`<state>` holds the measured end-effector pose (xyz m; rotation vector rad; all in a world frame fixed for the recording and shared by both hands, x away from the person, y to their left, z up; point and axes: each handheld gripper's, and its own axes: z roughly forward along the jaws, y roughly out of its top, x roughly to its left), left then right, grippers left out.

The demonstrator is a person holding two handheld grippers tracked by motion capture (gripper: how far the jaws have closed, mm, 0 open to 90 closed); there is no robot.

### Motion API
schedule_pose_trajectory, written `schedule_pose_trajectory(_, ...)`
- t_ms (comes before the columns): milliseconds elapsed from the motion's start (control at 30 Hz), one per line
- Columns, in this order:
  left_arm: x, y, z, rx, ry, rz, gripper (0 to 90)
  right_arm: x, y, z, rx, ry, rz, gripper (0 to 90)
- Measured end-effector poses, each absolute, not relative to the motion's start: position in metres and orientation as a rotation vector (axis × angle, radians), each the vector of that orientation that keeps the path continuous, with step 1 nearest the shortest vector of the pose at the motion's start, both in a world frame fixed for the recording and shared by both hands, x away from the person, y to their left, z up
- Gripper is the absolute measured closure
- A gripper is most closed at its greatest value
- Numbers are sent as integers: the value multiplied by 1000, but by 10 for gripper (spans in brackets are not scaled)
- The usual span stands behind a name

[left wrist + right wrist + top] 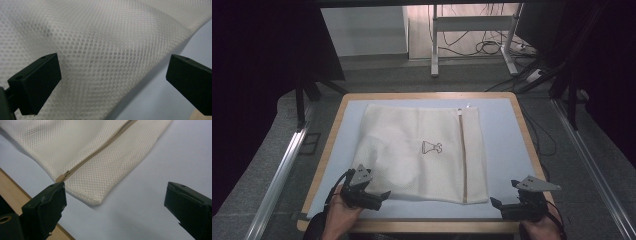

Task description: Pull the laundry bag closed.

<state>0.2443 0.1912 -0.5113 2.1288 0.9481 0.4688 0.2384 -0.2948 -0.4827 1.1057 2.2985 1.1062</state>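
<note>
Left gripper low at the near-left corner of the tabletop, held by left hand, fingers spread wide, nothing clamped. Right gripper at the near-right corner, held by right hand, fingers also wide apart, pointing left along the near edge.

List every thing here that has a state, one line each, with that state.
Mesh laundry bag: lying flat on the table mat, bulged on its left side by something inside.
Zipper: closed along the part in view.
Left gripper: open, at the bag's near left edge, not gripping.
Right gripper: open, beside the bag's near right corner, holding nothing.
</note>
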Motion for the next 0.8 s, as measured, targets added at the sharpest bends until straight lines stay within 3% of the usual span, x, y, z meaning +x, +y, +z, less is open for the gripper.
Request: schedule_pose_trajectory(800,241,190,-505,2049,890,519,9,241,-293,-485,1088,2349,1078,41)
